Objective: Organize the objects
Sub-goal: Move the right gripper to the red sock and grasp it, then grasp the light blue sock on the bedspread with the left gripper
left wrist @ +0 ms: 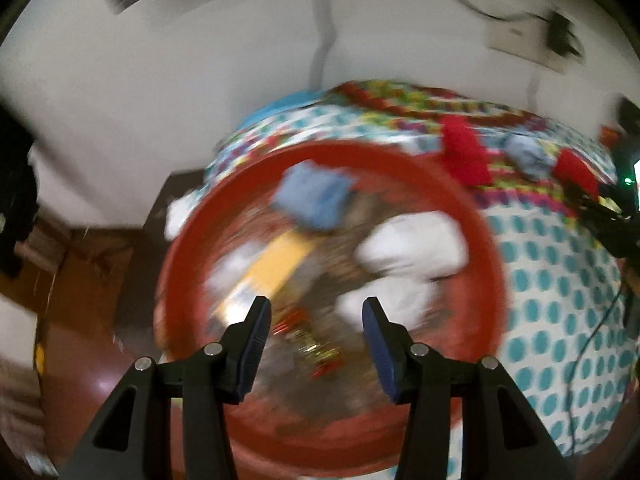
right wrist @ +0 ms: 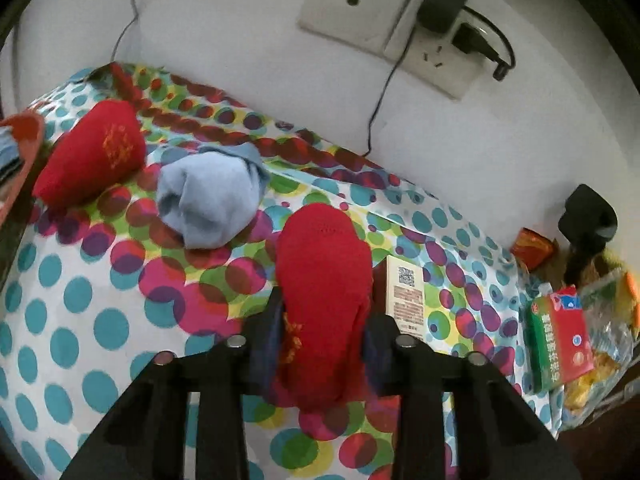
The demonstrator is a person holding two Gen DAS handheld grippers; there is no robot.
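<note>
**Right tongs on a red sock, left tongs over the basin**

My right tongs were closed on a red sock, one pad pressed to each side of it. The sock lay lengthwise between the fingers, its rounded end reaching out past the tips and its other end bulging back towards my wrist. It rested on the spotted cloth that covered the worktop.

Beyond the held sock and to the left lay a rolled pale blue sock, apart from the tongs. Further left again sat a second red sock with yellow stitching, well clear of my grip and near the red edge at the frame's left side. Just right of the held sock a small printed box lay on the cloth, close beside the right finger. A green and red carton stood at the cloth's right end.

My left tongs hung part-way open with nothing between the pads, above a red basin. That view was badly blurred. Inside the basin I could make out a blue bundle, something white and a yellow strip, all beyond the fingertips and touching neither pad.
</note>
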